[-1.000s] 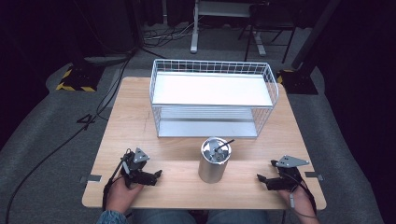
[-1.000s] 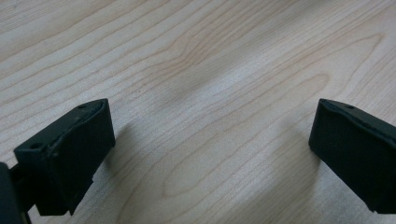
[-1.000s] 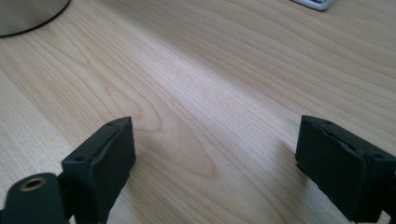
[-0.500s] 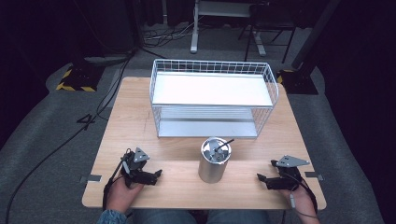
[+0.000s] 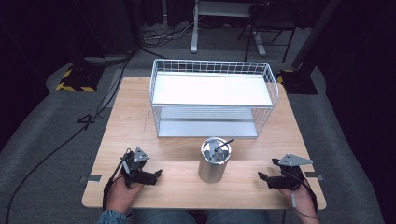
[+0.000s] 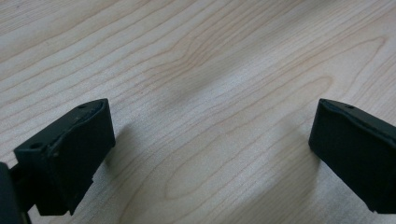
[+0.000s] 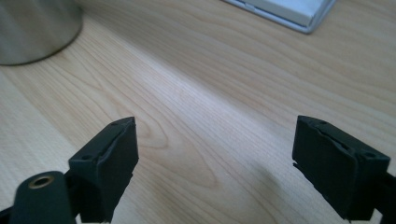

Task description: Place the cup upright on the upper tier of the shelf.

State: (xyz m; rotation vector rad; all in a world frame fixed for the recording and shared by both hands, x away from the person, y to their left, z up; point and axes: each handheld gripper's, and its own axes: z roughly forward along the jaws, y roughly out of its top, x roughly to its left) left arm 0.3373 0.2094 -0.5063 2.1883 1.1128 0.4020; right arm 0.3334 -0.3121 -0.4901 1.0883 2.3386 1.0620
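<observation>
Scene: we see, from the high view, a person seated at a wooden table [image 5: 130, 121], with 1 two-jaw gripper in each hand.
Left gripper [image 5: 156, 176]: it lies low on the near left part of the table, pointing right toward the cup.
Left claw: in the left gripper view, the 2 black jaws of the left gripper [image 6: 210, 149] stand wide apart, with bare wood grain between them and nothing held.
Right gripper [image 5: 262, 178]: it lies low on the near right part of the table, pointing left toward the cup.
Right claw: in the right gripper view, the 2 jaws of the right gripper [image 7: 215, 163] stand apart and clamp nothing; we see bare wood between them.
Metal cup [image 5: 214, 161]: it stands upright near the front edge, between the 2 grippers and well apart from both. In the right gripper view its rounded wall [image 7: 37, 28] shows at the upper left.
Thin dark rod [image 5: 226, 143]: it leans out over the cup's right rim; we cannot tell what it is.
Wire basket [image 5: 212, 67]: it is white and rectangular, sits behind the cup at the table's middle, and has a white floor.
Basket corner [image 7: 289, 11]: its base shows at the top right of the right gripper view.
Hands: the left hand [image 5: 122, 191] and the right hand [image 5: 299, 198] rest at the table's near edge.
</observation>
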